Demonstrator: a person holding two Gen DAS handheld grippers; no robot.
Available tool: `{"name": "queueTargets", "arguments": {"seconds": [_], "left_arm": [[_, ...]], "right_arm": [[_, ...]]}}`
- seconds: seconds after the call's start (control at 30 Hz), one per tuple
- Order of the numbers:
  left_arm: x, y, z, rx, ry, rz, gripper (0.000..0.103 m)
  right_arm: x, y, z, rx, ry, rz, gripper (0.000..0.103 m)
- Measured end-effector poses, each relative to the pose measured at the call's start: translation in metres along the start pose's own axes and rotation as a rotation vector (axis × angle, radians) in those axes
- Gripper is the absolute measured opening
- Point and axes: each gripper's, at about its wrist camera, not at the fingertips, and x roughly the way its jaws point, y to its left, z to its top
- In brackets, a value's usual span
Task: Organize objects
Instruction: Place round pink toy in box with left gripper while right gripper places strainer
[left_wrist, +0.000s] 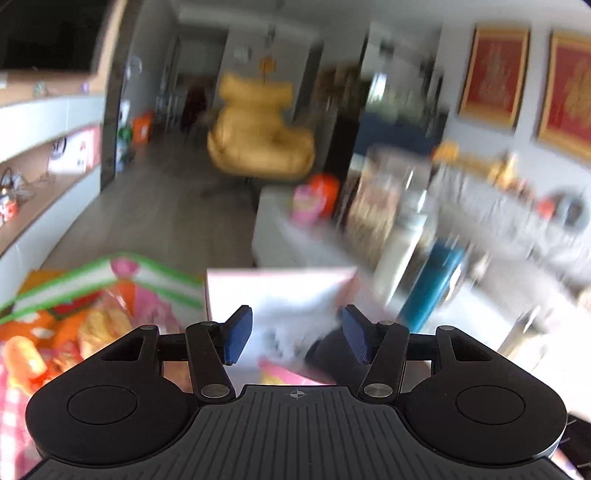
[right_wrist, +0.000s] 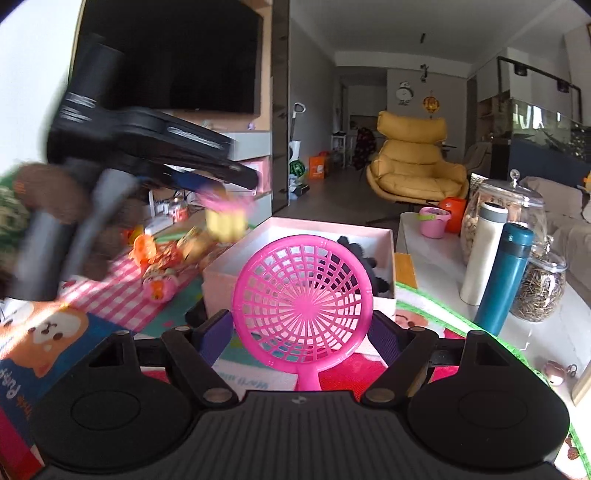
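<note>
My right gripper has its jaws wide around a pink plastic sieve, whose round rim spans the gap between the blue pads. Beyond it lies an open pale pink box with a black toy inside. My left gripper is open and empty above the same box, motion-blurred. In the right wrist view the left gripper hangs at upper left, with a blurred pink and yellow toy right below its tip.
Small orange and pink toys lie on a pink checked cloth left of the box. A white flask, a teal flask and glass jars stand on the white table at right. A yellow armchair is behind.
</note>
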Motion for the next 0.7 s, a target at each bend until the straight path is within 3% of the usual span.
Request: {"name": "queueTargets", "arguments": {"seconds": [0.1, 0.23, 0.33, 0.5, 0.7], "left_arm": [[0.020, 0.002, -0.006, 0.026, 0.026, 0.057, 0.056], [-0.015, 0.031, -0.020, -0.063, -0.033, 0.038, 0.056], [-0.051, 0.046, -0.042, -0.060, -0.065, 0.052, 0.056], [-0.086, 0.055, -0.086, 0.016, -0.023, 0.099, 0.056], [-0.090, 0.073, -0.120, -0.035, 0.064, 0.086, 0.056]], "right_arm": [[0.004, -0.007, 0.006, 0.006, -0.009, -0.017, 0.080], [0.010, -0.021, 0.025, 0.049, -0.025, -0.023, 0.080], [0.027, -0.030, 0.051, 0.084, -0.031, -0.007, 0.080], [0.090, -0.023, 0.108, 0.113, 0.027, 0.044, 0.080], [0.184, 0.006, 0.133, 0.132, 0.137, -0.020, 0.080]]}}
